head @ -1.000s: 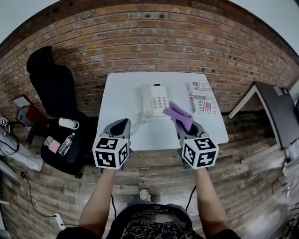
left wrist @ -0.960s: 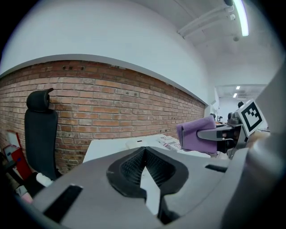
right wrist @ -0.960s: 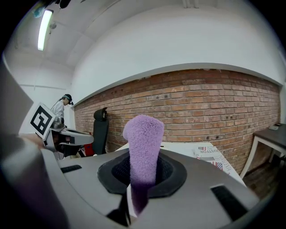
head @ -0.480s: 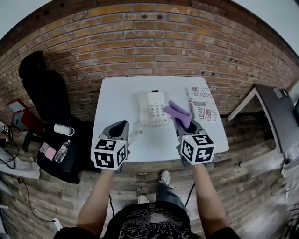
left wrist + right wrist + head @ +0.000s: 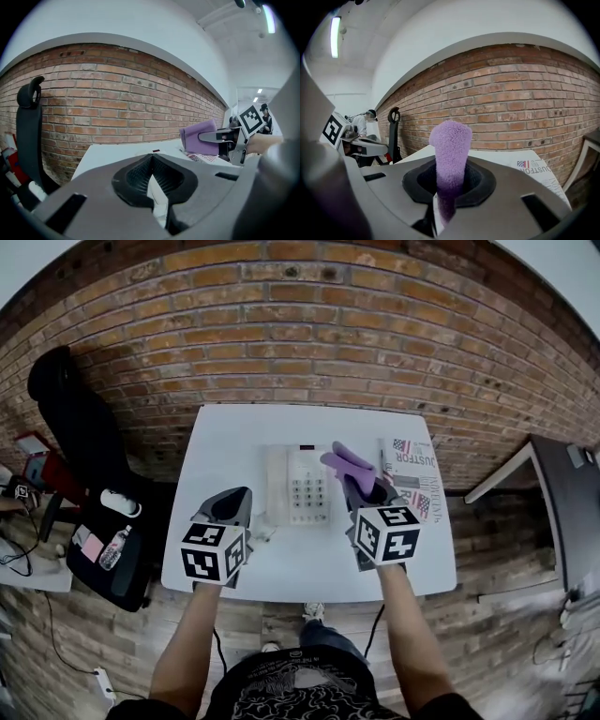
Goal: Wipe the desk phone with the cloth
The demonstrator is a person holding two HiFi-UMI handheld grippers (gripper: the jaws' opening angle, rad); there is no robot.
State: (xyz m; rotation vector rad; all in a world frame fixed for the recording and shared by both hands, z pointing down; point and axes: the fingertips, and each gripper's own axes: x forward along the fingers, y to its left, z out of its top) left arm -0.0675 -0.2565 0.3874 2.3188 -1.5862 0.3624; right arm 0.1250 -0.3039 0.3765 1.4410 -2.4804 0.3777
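We see a white table (image 5: pixel 225 442) standing against a brick wall (image 5: pixel 300 334), and the desk phone (image 5: pixel 305 486) lies near the middle of it, with its handset on the left side and the keypad on the right. The right gripper (image 5: pixel 367 491) has its 2 jaws closed on the purple cloth (image 5: pixel 347 463). In the right gripper view the cloth (image 5: pixel 450 145) stands up from between the jaws like a folded roll and points toward the wall. In the head view the cloth is over the right edge of the phone, between the phone and a newspaper (image 5: pixel 417 470) that lies on the right part of the table. From the left gripper view the cloth (image 5: pixel 199 138) seems lifted above the table, but we cannot tell if it touches the phone. The left gripper (image 5: pixel 232 505) is at the left of the phone, near its handset. Its jaws (image 5: pixel 151 161) are brought together at the tip and nothing is held between them. A black chair (image 5: pixel 70 423) stands on the floor at the left of the table.
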